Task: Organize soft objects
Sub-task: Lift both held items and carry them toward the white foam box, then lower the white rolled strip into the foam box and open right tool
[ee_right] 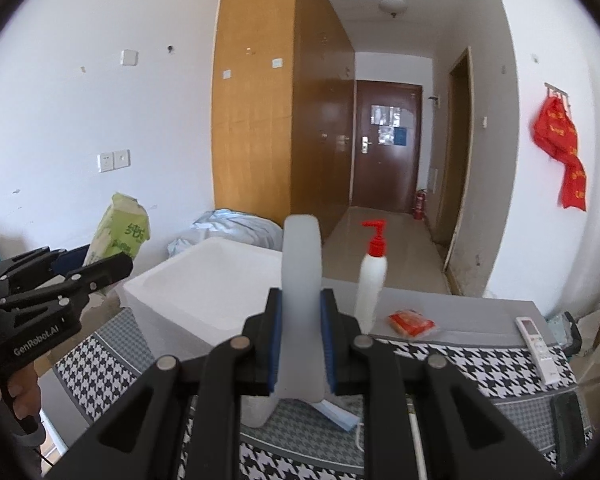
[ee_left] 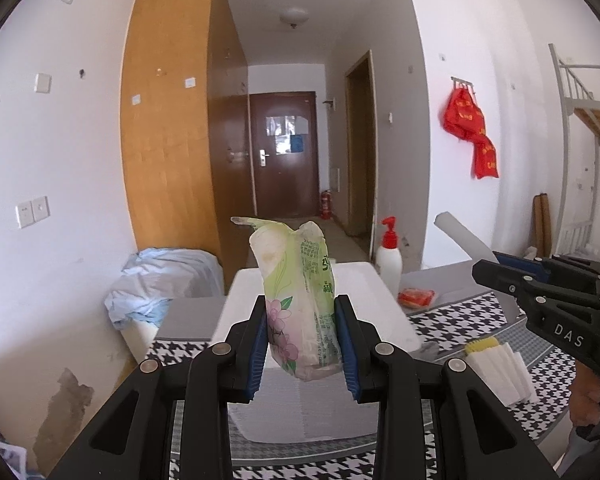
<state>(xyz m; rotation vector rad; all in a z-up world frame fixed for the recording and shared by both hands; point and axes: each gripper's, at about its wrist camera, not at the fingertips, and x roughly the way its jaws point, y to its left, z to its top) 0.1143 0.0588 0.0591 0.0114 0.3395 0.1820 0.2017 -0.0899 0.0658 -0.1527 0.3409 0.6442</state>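
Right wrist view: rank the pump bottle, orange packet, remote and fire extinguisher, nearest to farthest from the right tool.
1. Pump bottle, just right of the right tool.
2. Orange packet, further right.
3. Remote, table's right edge.
4. Fire extinguisher, far down the hallway.

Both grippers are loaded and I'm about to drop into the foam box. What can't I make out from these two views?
- Foam box floor: left view, hidden by the tissue pack and left gripper.
- White piece in the right gripper: right view, blurred, lower end behind the fingers.
- Remote buttons: right view, too small.
- Dark item: right view, cut off near the edge.
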